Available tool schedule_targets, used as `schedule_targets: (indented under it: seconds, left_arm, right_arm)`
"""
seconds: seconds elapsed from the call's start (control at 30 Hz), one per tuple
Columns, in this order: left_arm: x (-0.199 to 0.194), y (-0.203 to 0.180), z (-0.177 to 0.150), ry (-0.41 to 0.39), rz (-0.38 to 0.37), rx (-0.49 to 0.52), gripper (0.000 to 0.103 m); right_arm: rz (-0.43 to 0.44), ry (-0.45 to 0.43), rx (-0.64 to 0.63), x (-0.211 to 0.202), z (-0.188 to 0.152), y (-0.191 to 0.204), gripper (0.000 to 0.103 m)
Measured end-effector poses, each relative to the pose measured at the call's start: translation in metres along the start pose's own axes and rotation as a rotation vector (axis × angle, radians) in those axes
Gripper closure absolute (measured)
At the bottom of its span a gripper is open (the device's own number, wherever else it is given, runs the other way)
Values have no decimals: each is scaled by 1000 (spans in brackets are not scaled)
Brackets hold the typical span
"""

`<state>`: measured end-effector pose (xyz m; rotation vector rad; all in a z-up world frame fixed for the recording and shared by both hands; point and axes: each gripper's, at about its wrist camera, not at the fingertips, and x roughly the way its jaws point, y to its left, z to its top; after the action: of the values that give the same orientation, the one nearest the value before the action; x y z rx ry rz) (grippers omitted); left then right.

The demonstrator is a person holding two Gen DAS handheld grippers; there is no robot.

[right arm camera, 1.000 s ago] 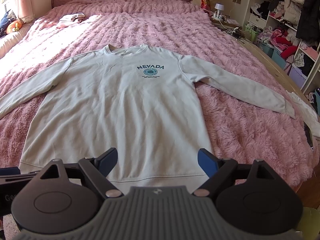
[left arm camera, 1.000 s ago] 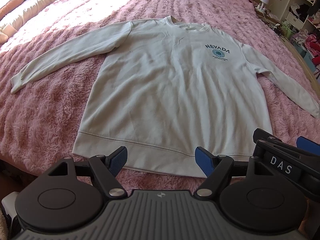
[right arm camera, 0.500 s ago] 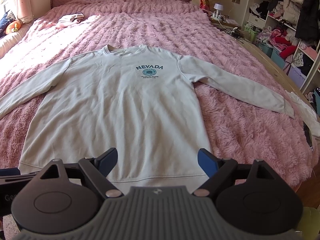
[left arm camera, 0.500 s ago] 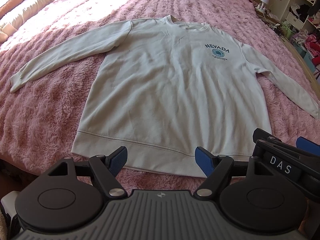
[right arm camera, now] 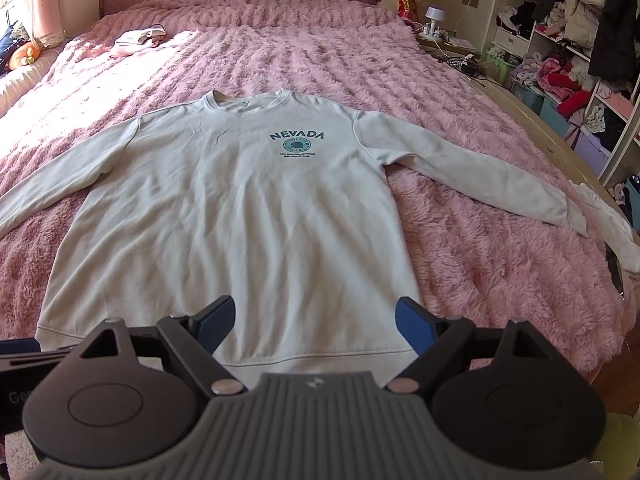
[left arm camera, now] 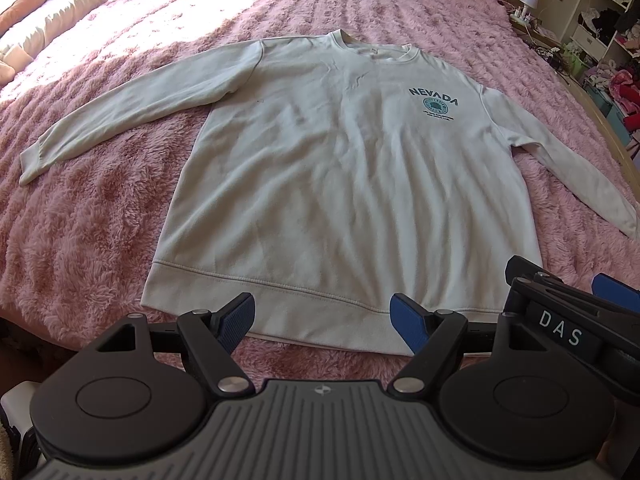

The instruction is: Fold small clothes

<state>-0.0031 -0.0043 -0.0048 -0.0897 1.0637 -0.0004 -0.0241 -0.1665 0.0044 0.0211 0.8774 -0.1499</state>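
A pale grey long-sleeved sweatshirt [left arm camera: 340, 168] with a teal "NEVADA" print lies flat and face up on the pink fluffy bed, both sleeves spread out; it also shows in the right wrist view [right arm camera: 248, 216]. My left gripper [left arm camera: 325, 320] is open and empty, hovering just above the hem near its middle. My right gripper [right arm camera: 316, 322] is open and empty above the hem's right part. The right gripper's body [left arm camera: 568, 320] shows at the right edge of the left wrist view.
The pink fluffy bedspread [right arm camera: 480, 264] surrounds the sweatshirt. A small heap of clothes [right arm camera: 138, 40] lies far back near the headboard. A white cloth [right arm camera: 608, 224] hangs at the bed's right edge. Shelves full of clothes [right arm camera: 580, 60] stand to the right.
Both views have shifted slightly; the sweatshirt sits a little lower and nearer in frame. Both grippers stay open and empty.
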Motion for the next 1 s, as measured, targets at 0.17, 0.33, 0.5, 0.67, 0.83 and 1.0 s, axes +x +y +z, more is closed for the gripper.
schedule_targets:
  seconds: [0.17, 0.33, 0.5, 0.67, 0.83, 1.0]
  left_arm:
    - [-1, -1, 0, 1, -1, -2, 13]
    - [1, -1, 0, 3, 1, -3, 13]
    - [2, -2, 0, 4, 1, -3, 13]
    - [3, -2, -1, 7, 1, -3, 13]
    - [5, 0, 0, 12, 0, -2, 13]
    - [10, -1, 2, 26, -12, -3, 13]
  right_arm:
    - [0, 2, 1, 0, 1, 0, 20]
    - [-1, 2, -1, 1, 1, 1, 20]
    - [-1, 3, 0, 1, 1, 1, 20]
    - [-1, 5, 0, 2, 1, 1, 20]
    - [0, 7, 1, 4, 1, 0, 20]
    - [4, 14, 8, 9, 0, -2, 20]
